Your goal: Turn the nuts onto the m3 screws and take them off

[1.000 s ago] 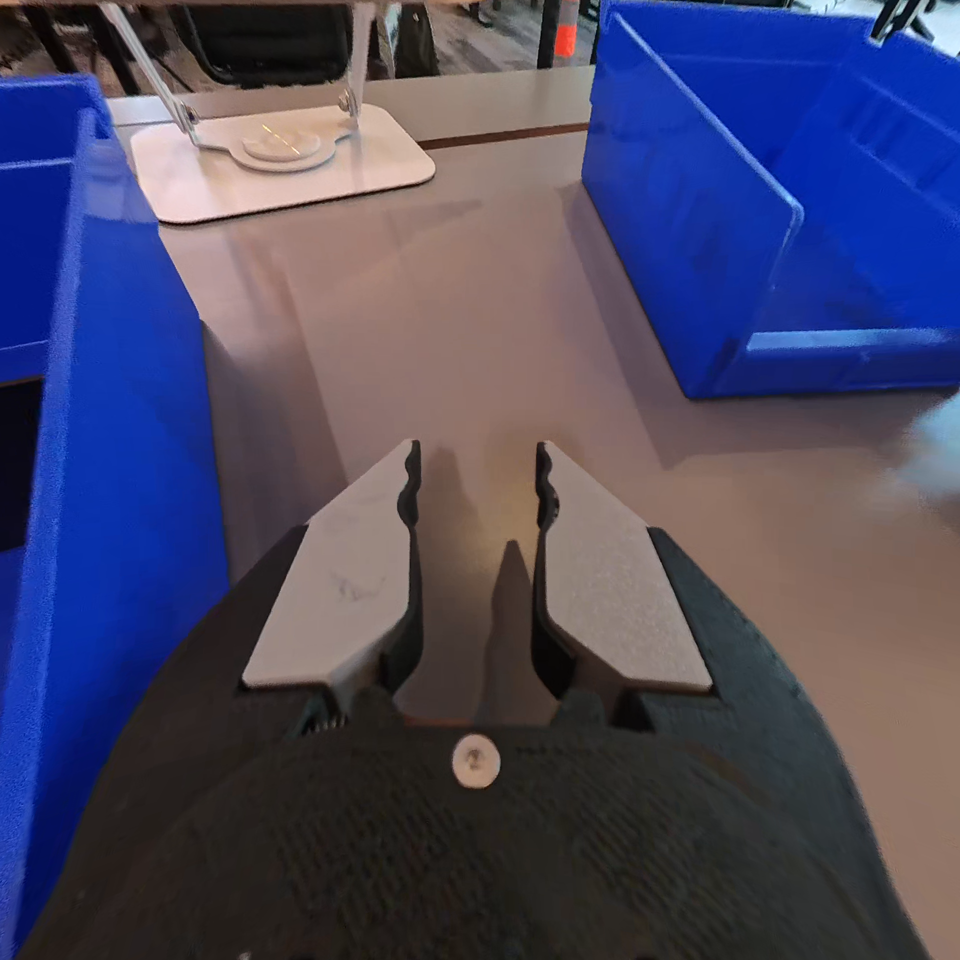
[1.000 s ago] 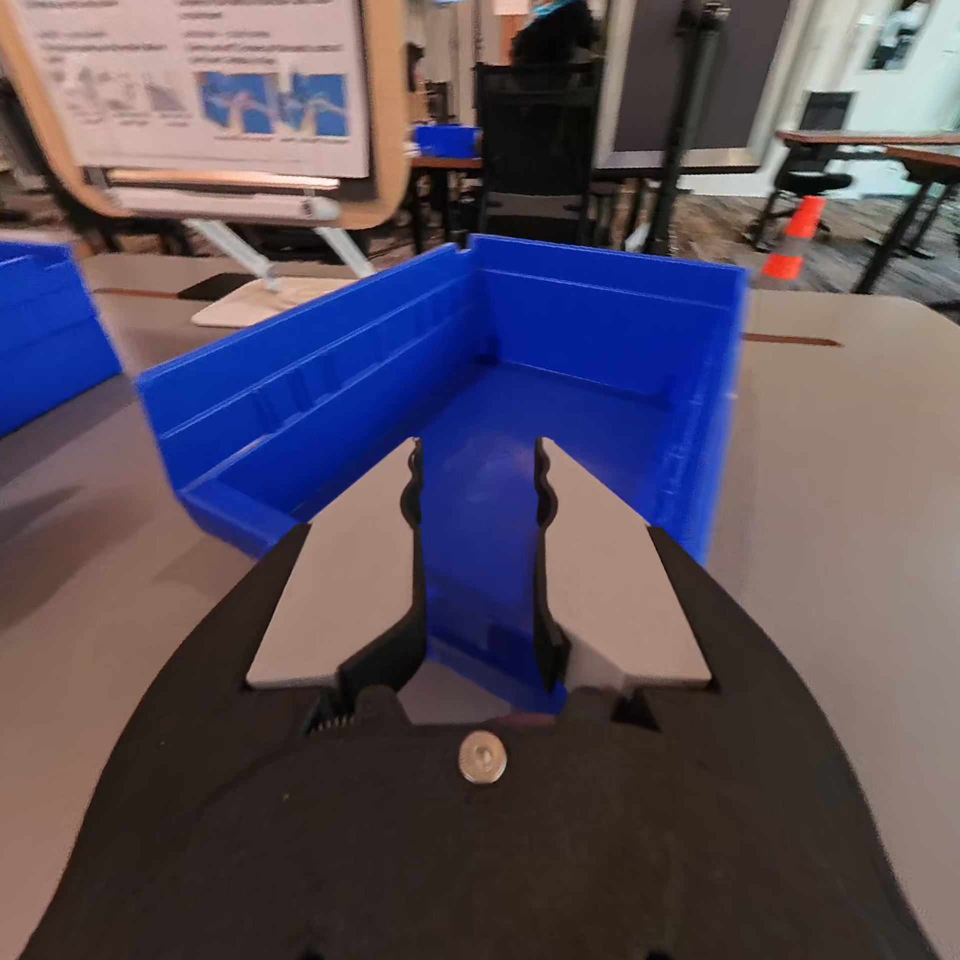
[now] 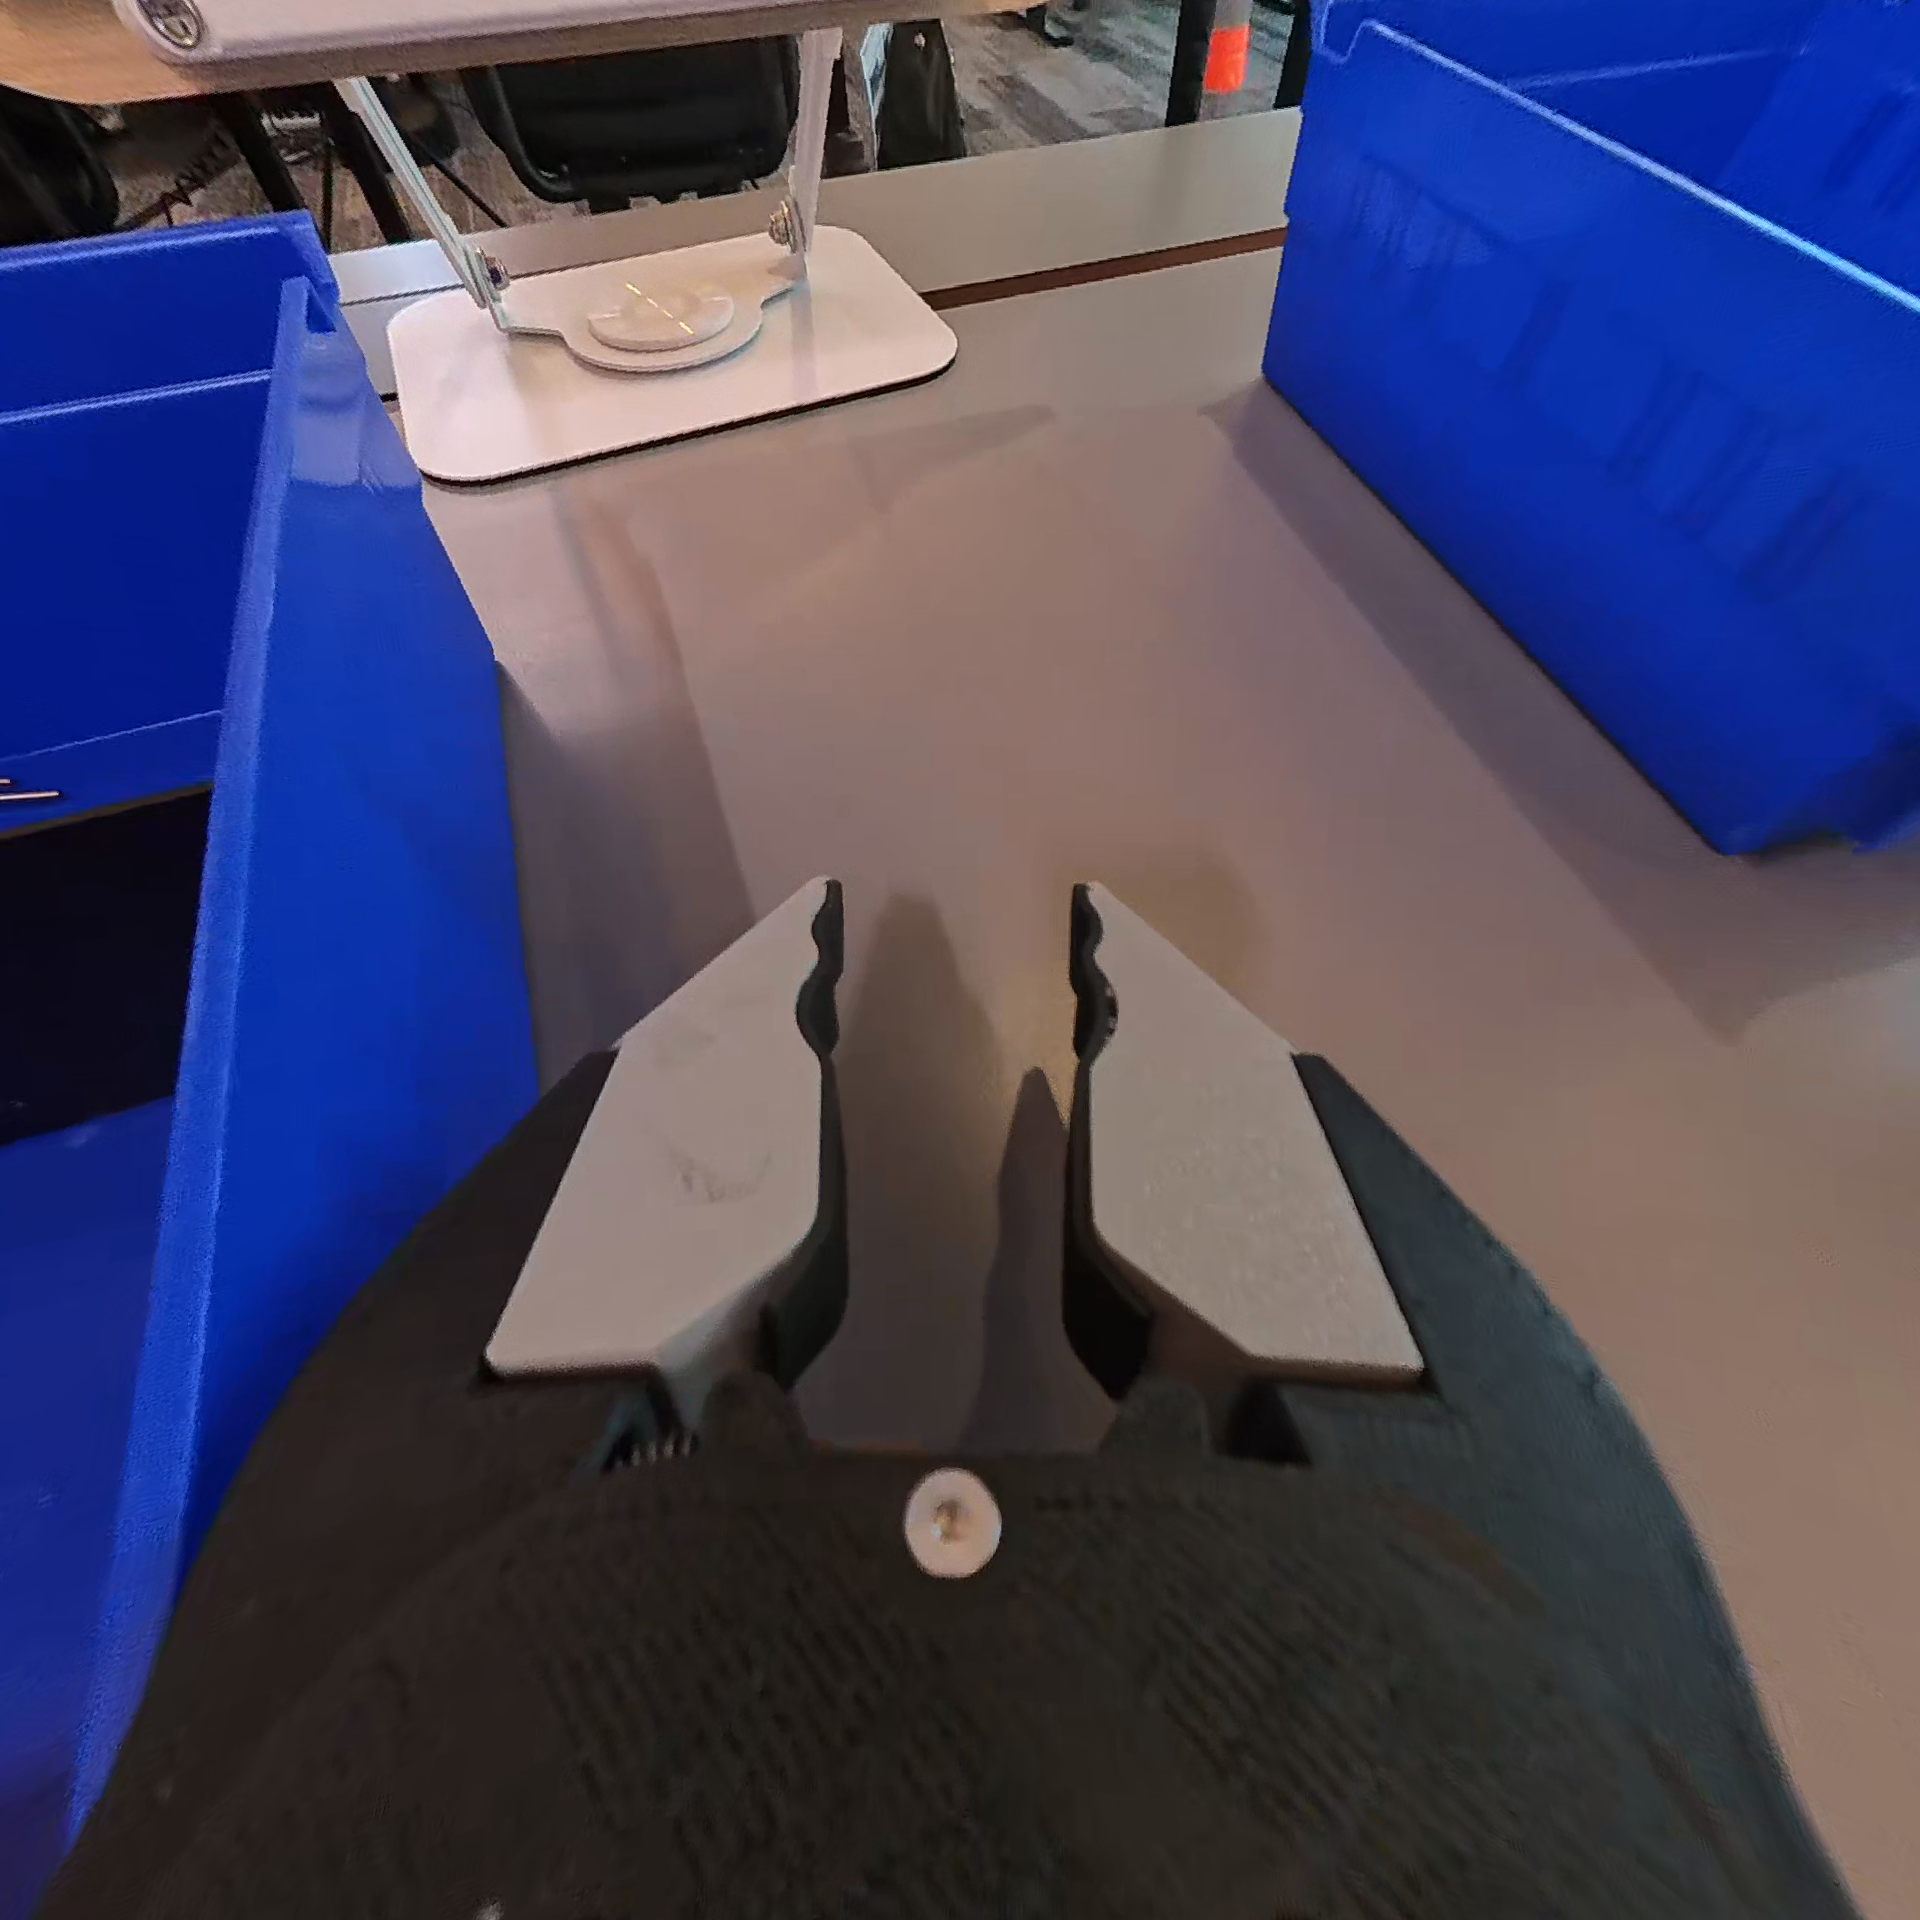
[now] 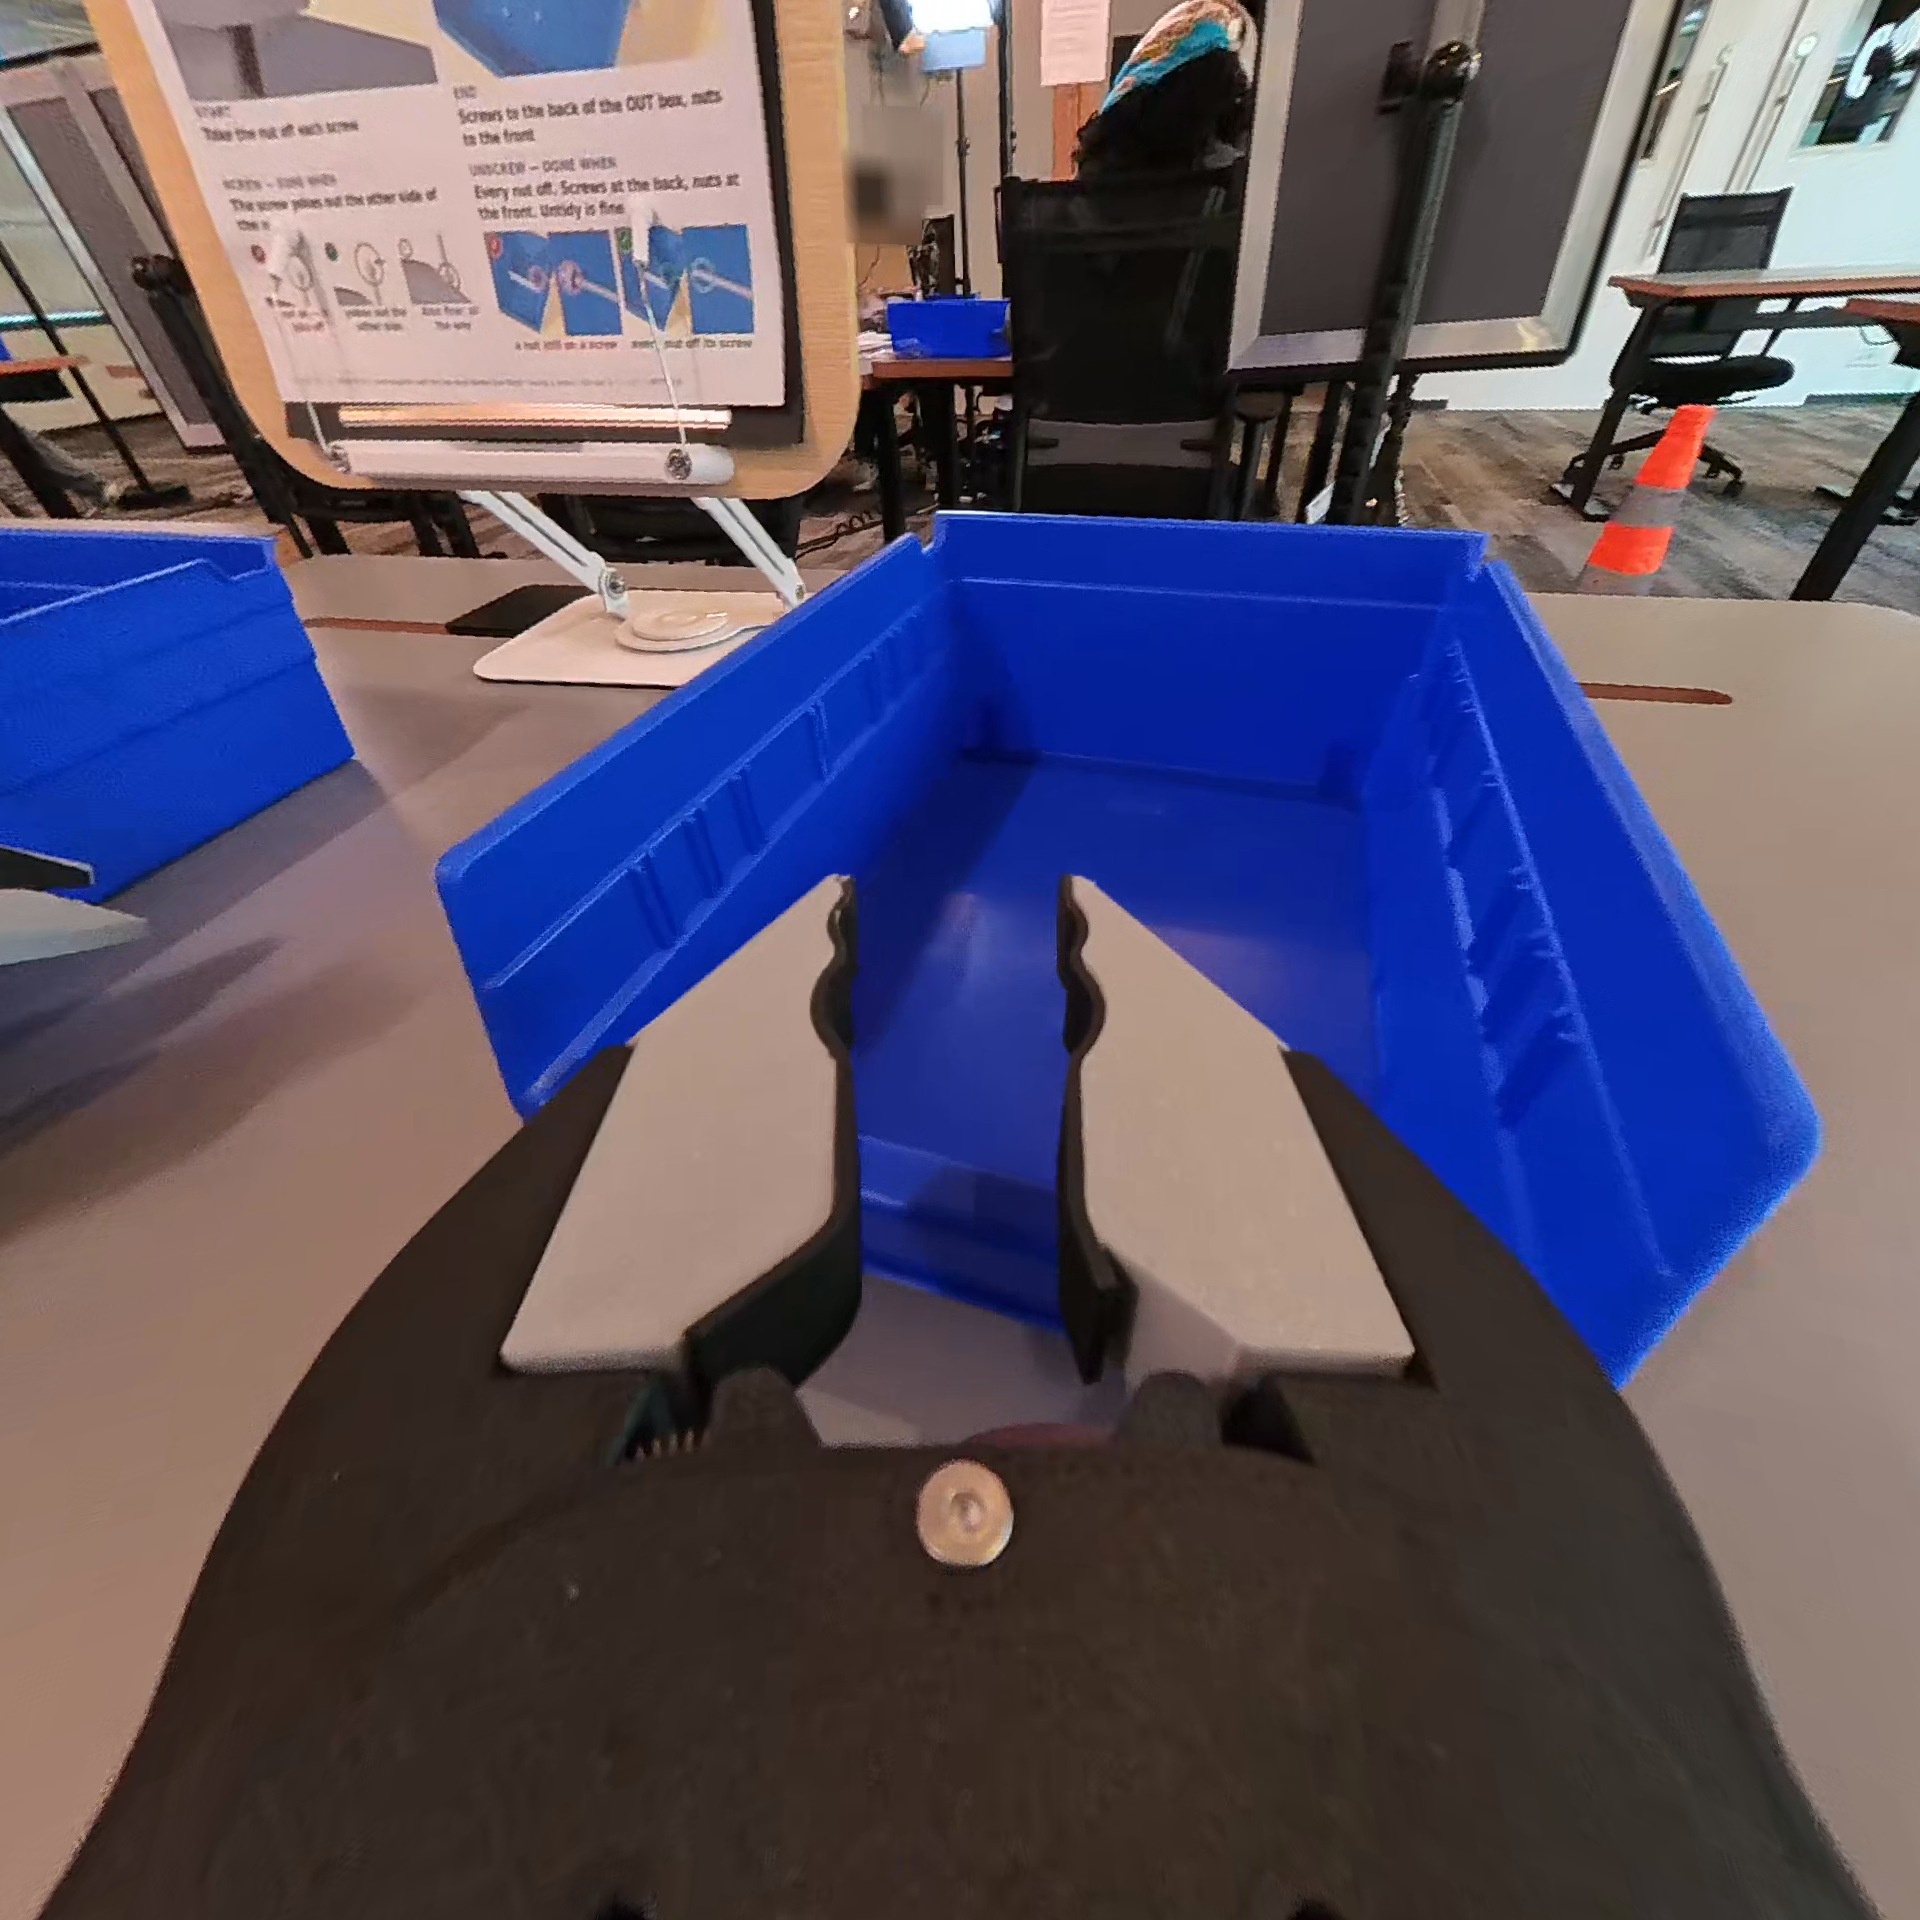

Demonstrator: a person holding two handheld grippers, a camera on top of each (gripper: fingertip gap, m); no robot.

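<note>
Barely visible, a few thin metal pieces [image 3: 31, 792], perhaps the task's screws, lie on the floor of the blue bin on our left [image 3: 312, 831]; we see only slim ends at the picture's left edge, too small to tell screws from nuts, their long axis running roughly left to right. They sit well apart from the left gripper [image 3: 951, 904], off to its left beyond the bin wall. Our left fingers [image 3: 707, 1143] are spread with nothing between them, hovering over the bare grey surface [image 3: 1039, 644]. Our right gripper [image 4: 956, 894] also has its fingers spread and empty, pointing into the open front of the blue bin on our right [image 4: 727, 831], whose floor we see bare. Behind, a white stand [image 4: 623, 644] carries an instruction sheet [image 4: 499, 208] with printed text and diagrams. An orange cone [image 4: 1652, 499] stands on the floor beyond
</note>
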